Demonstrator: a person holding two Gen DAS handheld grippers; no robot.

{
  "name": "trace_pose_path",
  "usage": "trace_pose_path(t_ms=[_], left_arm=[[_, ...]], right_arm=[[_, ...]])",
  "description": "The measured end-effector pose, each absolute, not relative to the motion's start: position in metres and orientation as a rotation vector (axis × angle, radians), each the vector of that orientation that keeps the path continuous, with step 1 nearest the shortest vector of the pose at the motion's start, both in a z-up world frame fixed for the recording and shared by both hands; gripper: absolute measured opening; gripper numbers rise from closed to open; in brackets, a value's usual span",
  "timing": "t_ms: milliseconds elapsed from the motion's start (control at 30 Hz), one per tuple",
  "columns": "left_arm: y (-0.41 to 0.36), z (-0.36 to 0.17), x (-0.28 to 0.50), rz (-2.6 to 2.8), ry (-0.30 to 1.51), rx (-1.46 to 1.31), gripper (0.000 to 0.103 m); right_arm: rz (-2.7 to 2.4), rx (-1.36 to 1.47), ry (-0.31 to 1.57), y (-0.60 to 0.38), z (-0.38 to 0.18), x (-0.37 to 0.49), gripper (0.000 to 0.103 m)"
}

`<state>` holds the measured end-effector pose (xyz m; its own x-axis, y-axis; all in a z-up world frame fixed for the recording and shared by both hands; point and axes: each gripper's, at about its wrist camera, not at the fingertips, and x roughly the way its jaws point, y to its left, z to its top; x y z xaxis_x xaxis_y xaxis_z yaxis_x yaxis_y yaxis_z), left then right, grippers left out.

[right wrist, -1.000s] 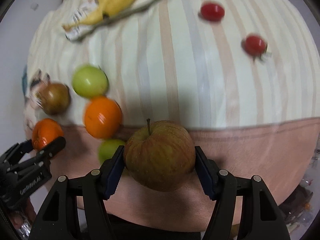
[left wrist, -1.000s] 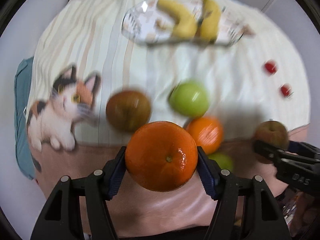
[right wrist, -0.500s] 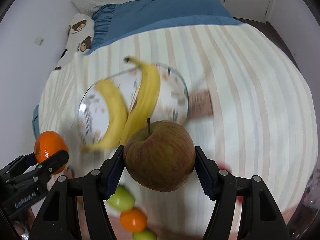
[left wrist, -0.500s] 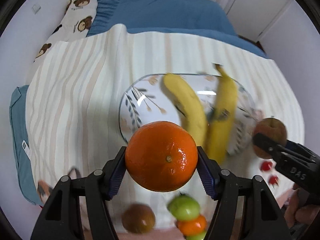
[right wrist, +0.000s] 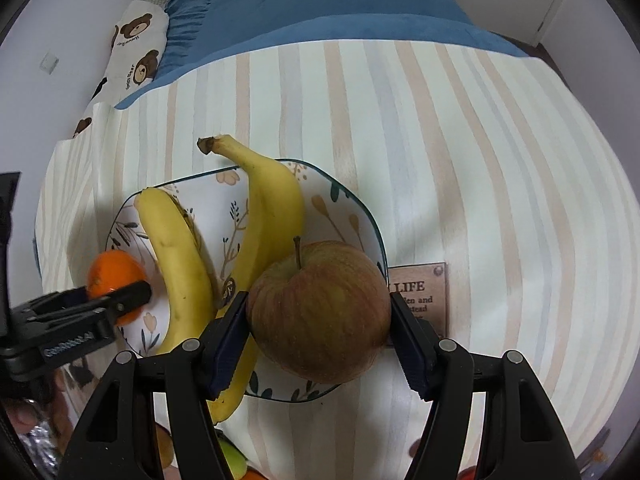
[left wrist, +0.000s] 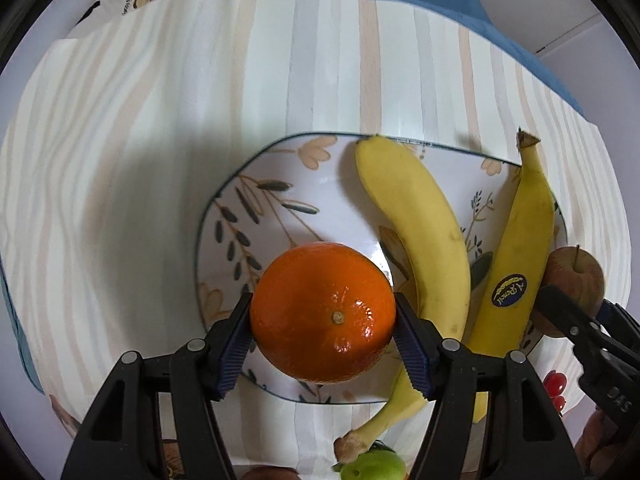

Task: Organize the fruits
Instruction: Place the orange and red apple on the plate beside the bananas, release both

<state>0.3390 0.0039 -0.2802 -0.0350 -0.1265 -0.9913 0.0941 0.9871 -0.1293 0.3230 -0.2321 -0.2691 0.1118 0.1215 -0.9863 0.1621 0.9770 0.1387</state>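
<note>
Grippers over a floral plate point(left wrist: 256, 208) holding two bananas point(left wrist: 420, 232).
Left gripper point(left wrist: 323, 334) clamps an orange point(left wrist: 322, 312); right gripper point(right wrist: 319, 328), just beside it, clamps an apple point(right wrist: 319, 312).

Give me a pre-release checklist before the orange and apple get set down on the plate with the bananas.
1. Left gripper firm on the orange: ok, pads press both sides.
2. Right gripper firm on the apple: ok, pads press both sides.
3. Orange over a free part of the plate: ok, bare surface shows left of the near banana.
4. Apple over a free part of the plate: ok, bare surface shows right of the stickered banana.
5. Height of either fruit above the plate: cannot tell.
6. The two grippers apart from each other: ok, the bananas lie between them.
</note>
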Motion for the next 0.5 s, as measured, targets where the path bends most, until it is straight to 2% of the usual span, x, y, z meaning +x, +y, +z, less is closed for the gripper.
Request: trace_pose_path(t_ms=[400,500], left_arm=[[-0.011,-0.295,0.357,-0.146,1.622,-0.006,0.065],[-0.007,-0.287,0.359,-0.139,1.586,-0.01,0.072]], right_arm=[[0.022,0.116,1.483,-0.215,-0.265,0.323,0.073],[0.012,0.114,1.472,-0.213,-0.261,0.324,0.076]])
